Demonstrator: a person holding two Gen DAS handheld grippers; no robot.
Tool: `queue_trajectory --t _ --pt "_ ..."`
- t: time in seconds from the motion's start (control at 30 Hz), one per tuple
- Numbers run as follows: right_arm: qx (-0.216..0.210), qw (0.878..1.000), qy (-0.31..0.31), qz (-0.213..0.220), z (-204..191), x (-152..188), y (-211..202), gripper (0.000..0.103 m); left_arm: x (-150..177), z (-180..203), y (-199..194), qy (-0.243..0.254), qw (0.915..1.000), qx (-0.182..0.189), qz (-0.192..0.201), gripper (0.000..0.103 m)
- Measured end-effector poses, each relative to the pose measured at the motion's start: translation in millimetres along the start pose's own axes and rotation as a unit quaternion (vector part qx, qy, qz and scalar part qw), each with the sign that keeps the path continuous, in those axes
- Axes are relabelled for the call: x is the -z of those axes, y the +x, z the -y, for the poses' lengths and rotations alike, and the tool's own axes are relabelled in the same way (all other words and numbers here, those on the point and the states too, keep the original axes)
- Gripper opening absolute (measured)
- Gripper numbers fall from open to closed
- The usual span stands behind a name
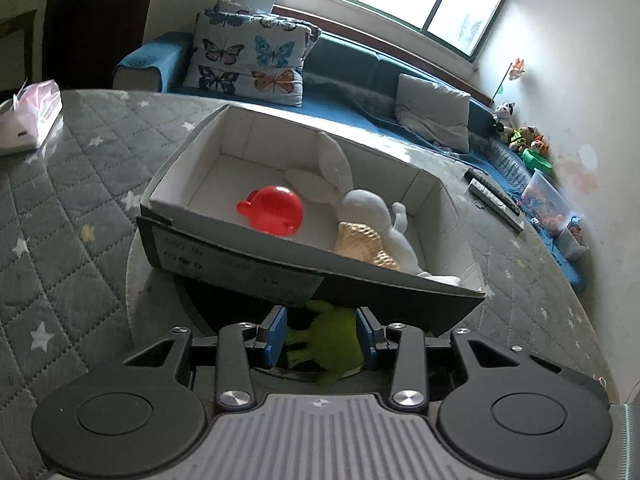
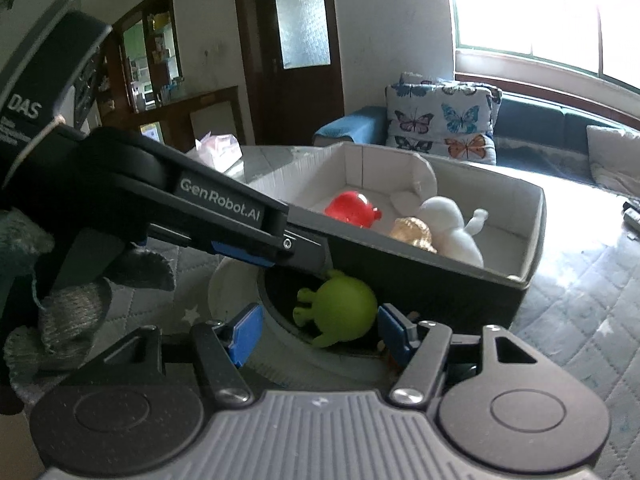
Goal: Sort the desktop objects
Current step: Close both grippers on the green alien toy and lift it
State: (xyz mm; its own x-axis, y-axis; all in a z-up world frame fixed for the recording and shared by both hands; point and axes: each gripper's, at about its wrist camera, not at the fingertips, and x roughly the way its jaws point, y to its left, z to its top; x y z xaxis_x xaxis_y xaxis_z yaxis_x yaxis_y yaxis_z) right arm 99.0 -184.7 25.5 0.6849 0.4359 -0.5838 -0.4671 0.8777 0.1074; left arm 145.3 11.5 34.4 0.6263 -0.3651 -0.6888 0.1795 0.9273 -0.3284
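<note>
Green alien-like toy [image 1: 329, 340] lying in a dark round dish [image 2: 280, 296] just in front of the cardboard box [image 1: 248, 248], between the blue pads [image 1: 276, 334] of the left gripper [image 1: 322, 336]. Fingers apart on either side of the toy; whether the pads actually touch it cannot be told from the left wrist view. Seen from the right wrist, the left gripper [image 2: 260, 254] reaching in low from the left, tilted down over the dish, held by a hand in a grey knitted glove [image 2: 60, 312]. Right gripper [image 2: 316, 330] hovering close above the same green toy [image 2: 340, 306], fingers spread wide with one blue pad [image 2: 246, 330] well to the left and the other just beside the toy's right side, gripping nothing. Box open-topped, white inside, dark outside, resting partly on the dish's pale rim [image 2: 232, 280]. Inside the box: a red round plastic piece [image 1: 274, 209] at the left, a white plush rabbit [image 1: 372, 216] lying along the right, a tan knitted item [image 1: 366, 246] tucked against the rabbit near the front wall. All set on a grey quilted cover with stars [image 1: 72, 208]. Pink tissue pack [image 1: 32, 116] at the far left edge, remote controls [image 1: 494, 198] beyond the box to the right.
</note>
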Motion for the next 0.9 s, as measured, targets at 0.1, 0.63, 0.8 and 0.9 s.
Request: queue_trajectory --t 0.1,0.63,0.8,0.9 --pt "-0.003 1.0 0.003 -0.007 -1.5 2.5 7.5 0.065 0.5 -2.4 4.6 -0.003 1.0 0.001 -0.006 0.041" --pt "0.017 0.999 0.007 -0.026 -3.8 0.5 36.4 0.066 -6.3 -10.4 27.8 -0.012 0.9994 0.021 -0.025 0.041" --pt "0.024 0.999 -0.001 -0.034 -8.6 -0.5 43.7 0.066 -10.0 -12.9 30.1 -0.016 0.9991 0.029 -0.027 0.041" --pt "0.026 0.999 -0.002 -0.036 -10.8 -1.4 47.7 0.066 -11.0 -14.9 29.5 -0.018 0.9989 0.036 -0.026 0.041"
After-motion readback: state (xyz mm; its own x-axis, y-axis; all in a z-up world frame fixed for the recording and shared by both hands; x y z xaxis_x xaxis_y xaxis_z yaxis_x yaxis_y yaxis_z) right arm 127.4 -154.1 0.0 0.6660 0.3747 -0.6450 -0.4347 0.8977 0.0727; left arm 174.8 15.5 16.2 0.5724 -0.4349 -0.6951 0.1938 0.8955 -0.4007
